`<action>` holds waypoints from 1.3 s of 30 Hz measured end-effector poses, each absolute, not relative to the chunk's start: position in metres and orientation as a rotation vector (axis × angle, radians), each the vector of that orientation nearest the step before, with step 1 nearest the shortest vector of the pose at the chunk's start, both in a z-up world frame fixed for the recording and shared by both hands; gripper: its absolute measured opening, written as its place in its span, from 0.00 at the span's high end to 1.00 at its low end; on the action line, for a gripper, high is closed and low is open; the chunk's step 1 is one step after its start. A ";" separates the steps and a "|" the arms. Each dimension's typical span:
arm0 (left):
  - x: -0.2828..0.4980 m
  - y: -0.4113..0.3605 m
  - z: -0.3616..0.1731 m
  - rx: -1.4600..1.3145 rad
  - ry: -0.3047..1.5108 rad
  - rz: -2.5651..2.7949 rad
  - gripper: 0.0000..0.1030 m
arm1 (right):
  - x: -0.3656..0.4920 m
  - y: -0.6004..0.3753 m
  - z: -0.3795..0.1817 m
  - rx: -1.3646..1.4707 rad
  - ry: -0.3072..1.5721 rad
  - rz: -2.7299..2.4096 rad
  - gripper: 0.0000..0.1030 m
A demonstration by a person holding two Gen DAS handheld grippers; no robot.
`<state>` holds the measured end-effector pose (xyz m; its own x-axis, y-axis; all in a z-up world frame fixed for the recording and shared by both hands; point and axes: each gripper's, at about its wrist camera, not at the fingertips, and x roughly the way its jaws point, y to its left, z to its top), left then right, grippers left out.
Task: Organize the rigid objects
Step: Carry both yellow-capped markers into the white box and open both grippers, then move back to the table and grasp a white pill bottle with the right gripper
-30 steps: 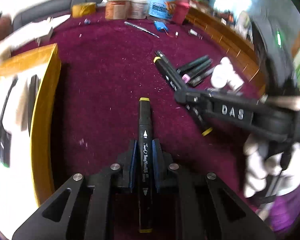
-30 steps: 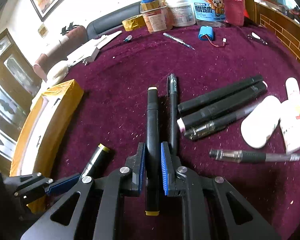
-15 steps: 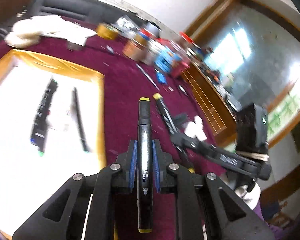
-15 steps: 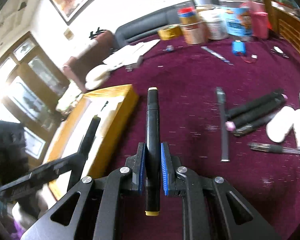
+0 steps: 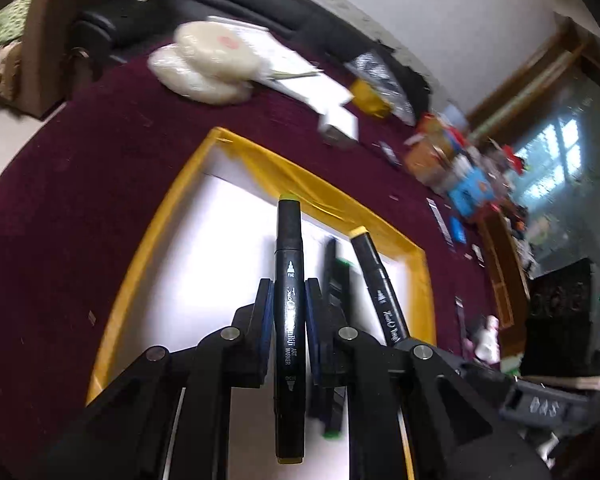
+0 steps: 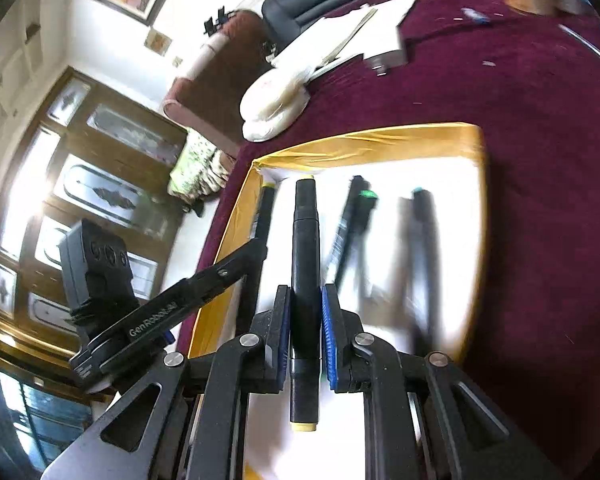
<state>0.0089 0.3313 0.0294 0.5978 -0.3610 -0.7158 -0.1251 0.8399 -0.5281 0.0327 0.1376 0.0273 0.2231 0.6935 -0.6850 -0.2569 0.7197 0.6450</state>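
My left gripper [image 5: 287, 300] is shut on a black art marker [image 5: 289, 280] with yellow ends, held above the white inside of the yellow-rimmed tray [image 5: 164, 216]. My right gripper [image 6: 305, 308] is shut on a second black marker [image 6: 306, 248] with pale yellow ends, also above the tray [image 6: 380, 140]. The right gripper's marker [image 5: 376, 284] shows beside mine in the left wrist view. The left gripper [image 6: 236, 264] shows at the tray's left edge in the right wrist view. Two dark pens [image 6: 350, 224] lie in the tray, one with a green tip.
The table is covered in maroon cloth [image 5: 60, 200]. White round pads [image 5: 216, 60] and papers lie beyond the tray. Jars, tape and small items [image 5: 452, 160] crowd the far right. A sofa [image 6: 220, 76] and wooden doors stand past the table edge.
Both grippers have swung left from the loose markers on the cloth to over the tray, each still holding its marker. The right gripper is now close beside the left.
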 end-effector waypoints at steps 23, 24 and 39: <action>-0.053 0.304 0.088 -0.557 0.730 -0.156 0.42 | 0.016 0.112 0.058 0.239 0.976 0.564 0.70; -0.061 0.290 0.096 -0.555 0.712 -0.199 0.38 | 0.009 0.096 0.060 0.240 0.955 0.546 0.68; -0.113 0.106 0.069 -0.434 0.868 -0.513 0.31 | -0.054 -0.221 0.056 0.347 0.865 -0.105 0.65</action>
